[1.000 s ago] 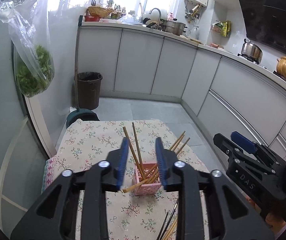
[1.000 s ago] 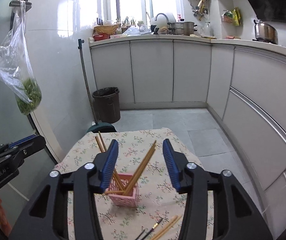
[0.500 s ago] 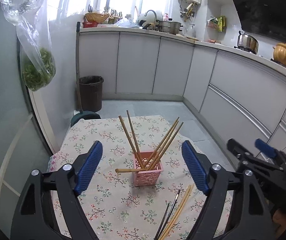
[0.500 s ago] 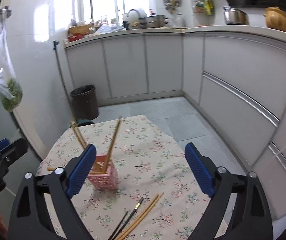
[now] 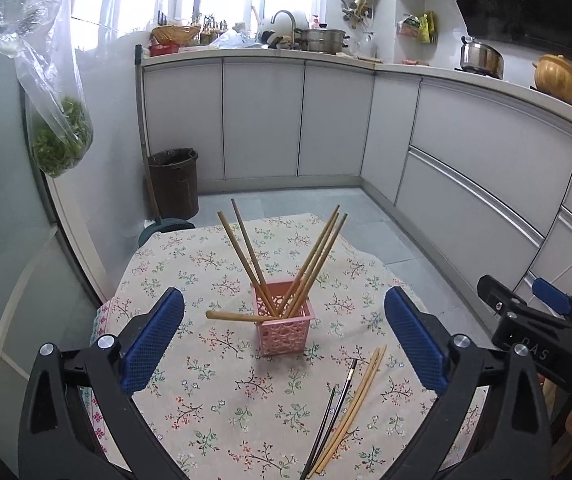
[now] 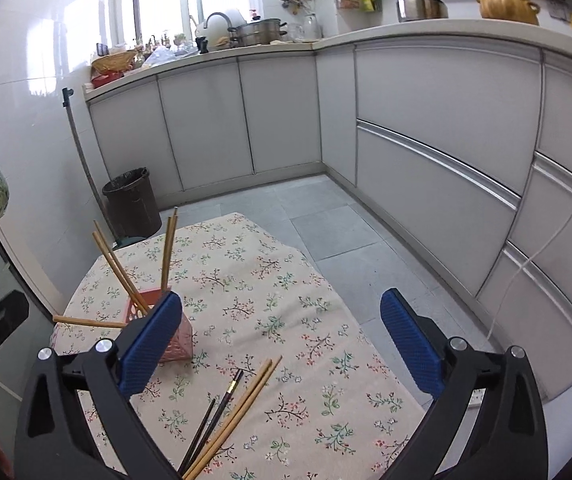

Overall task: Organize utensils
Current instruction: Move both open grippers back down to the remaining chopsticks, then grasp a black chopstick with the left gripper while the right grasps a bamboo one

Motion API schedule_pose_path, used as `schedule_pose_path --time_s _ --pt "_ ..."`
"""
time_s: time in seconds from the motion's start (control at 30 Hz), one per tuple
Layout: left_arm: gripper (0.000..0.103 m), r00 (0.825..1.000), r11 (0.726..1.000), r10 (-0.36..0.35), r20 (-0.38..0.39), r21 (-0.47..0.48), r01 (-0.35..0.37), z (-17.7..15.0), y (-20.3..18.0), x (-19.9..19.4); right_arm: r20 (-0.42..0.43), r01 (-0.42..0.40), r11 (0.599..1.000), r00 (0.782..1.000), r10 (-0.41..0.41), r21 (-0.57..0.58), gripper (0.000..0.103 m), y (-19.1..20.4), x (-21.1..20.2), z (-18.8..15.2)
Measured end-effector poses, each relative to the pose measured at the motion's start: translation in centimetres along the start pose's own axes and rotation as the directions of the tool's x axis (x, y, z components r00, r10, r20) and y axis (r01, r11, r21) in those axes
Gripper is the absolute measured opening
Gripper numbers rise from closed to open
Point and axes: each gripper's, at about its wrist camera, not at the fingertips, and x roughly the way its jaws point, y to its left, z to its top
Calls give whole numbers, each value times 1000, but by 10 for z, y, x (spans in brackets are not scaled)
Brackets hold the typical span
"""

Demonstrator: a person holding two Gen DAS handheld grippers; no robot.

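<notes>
A pink lattice holder (image 5: 284,326) stands mid-table with several wooden chopsticks (image 5: 314,258) leaning in it; one lies across its rim and sticks out left. The holder shows partly behind my right finger in the right wrist view (image 6: 180,342). A wooden chopstick pair (image 5: 352,404) and a black pair (image 5: 336,404) lie on the cloth at the front, also in the right wrist view (image 6: 240,404). My left gripper (image 5: 284,346) is open wide and empty, just in front of the holder. My right gripper (image 6: 280,352) is open wide and empty above the loose chopsticks.
The floral tablecloth (image 5: 214,392) covers a small table. A dark bin (image 5: 174,182) and a mop stand at the far left wall. A bag of greens (image 5: 60,136) hangs on the left. Kitchen cabinets (image 5: 466,168) run along the back and right.
Both grippers opened from nearly shut to wide open and drew back from the holder. The right gripper swung right, toward the loose chopsticks.
</notes>
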Motion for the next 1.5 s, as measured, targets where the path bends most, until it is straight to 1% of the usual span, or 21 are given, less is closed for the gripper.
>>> schedule_pose_path --time_s 0.13,0.2,0.23,0.27,0.33,0.37,0.4,0.43,0.47,0.53,0.57,0.67,0.73,0.87,0.97,1.0,1.17,1.23,1.27,1.3,1.5 --pt "96 999 1000 -10 -38 18 11 -6 -7 10 -25 14 999 1000 -13 37 97 -16 0 -9" --pt "96 994 998 -50 -102 30 53 -12 -11 22 -45 18 998 999 -15 58 97 -25 0 -15" --pt "96 979 994 -94 -180 31 101 -18 -16 37 -61 27 997 998 -23 72 97 -33 0 -20" --pt "96 968 992 -116 -221 22 124 -21 -18 46 -74 32 996 997 -26 81 97 -37 1 -23" --pt "96 926 985 -168 -339 -17 173 -35 -25 75 -121 41 993 992 -27 109 97 -49 7 -31" --pt "96 897 981 -187 -401 -26 193 -41 -29 89 -145 48 991 989 -29 124 97 -55 10 -34" --pt "96 847 974 -214 -486 -45 220 -52 -35 109 -163 56 989 986 -33 136 97 -61 13 -38" --pt "96 815 972 -226 -534 -62 229 -61 -39 123 -175 61 988 984 -36 143 97 -64 15 -40" --pt "96 793 971 -228 -565 -73 227 -67 -42 133 -183 64 988 982 -37 143 97 -67 17 -41" --pt "96 758 975 -216 -615 -95 201 -78 -50 158 -189 70 987 981 -42 145 97 -75 18 -43" --pt "96 749 977 -211 -628 -103 189 -81 -50 165 -188 71 986 981 -42 151 97 -78 18 -43" --pt "93 706 984 -176 -686 -148 101 -90 -44 191 -199 67 981 980 -30 183 97 -89 19 -41" --pt "87 678 984 -168 -716 -160 75 -99 -39 200 -223 57 976 975 -10 208 97 -95 23 -42" --pt "65 633 989 -142 -761 -141 51 -115 -37 215 -274 16 966 960 57 256 97 -100 31 -44" --pt "57 625 993 -114 -772 -112 42 -123 -36 223 -283 1 965 956 76 263 97 -98 32 -44" --pt "51 626 994 -104 -773 -102 39 -125 -36 225 -282 1 967 957 73 254 97 -97 31 -44" --pt "40 636 995 -95 -766 -86 45 -125 -35 228 -291 5 967 954 71 253 97 -96 35 -46" --pt "34 626 995 -96 -774 -84 49 -127 -35 232 -300 10 967 951 69 254 97 -96 38 -47" --pt "27 619 995 -96 -779 -83 50 -129 -35 233 -306 14 968 950 66 252 97 -96 40 -47" --pt "27 617 996 -93 -782 -78 51 -130 -34 235 -313 18 969 948 62 248 97 -95 43 -48" --pt "17 634 998 -47 -772 -17 53 -135 -38 240 -362 54 974 931 31 221 97 -85 63 -57"
